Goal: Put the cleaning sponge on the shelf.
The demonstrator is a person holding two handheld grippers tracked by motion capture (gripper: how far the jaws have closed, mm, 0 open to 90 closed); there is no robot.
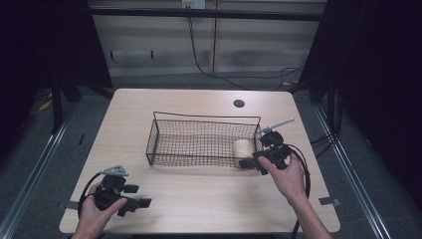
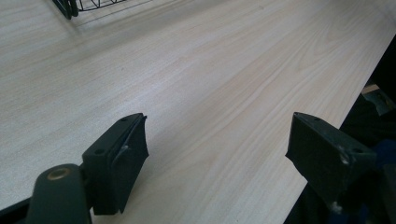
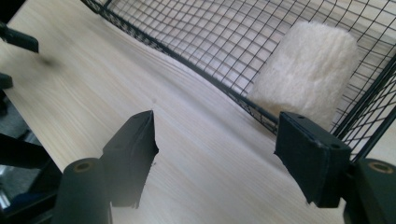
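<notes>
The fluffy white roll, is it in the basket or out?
In. The fluffy white roll lies inside the wire basket, at its right end, behind the mesh wall.

You are in a test lab, not a home.
Your wooden table [image 1: 199, 199] stands alone in a dark room, with black frame bars [image 1: 199, 13] above, metal rails [image 1: 30, 169] on the grey floor, and cables [image 1: 199, 62] hanging down the plain back wall.

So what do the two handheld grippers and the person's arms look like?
Both are black. The left gripper carries a grey three-cornered plate on top and has blocky black jaws with flat pads. The right gripper trails a looping black cable. The person's forearms are bare, with no sleeves or gloves.
</notes>
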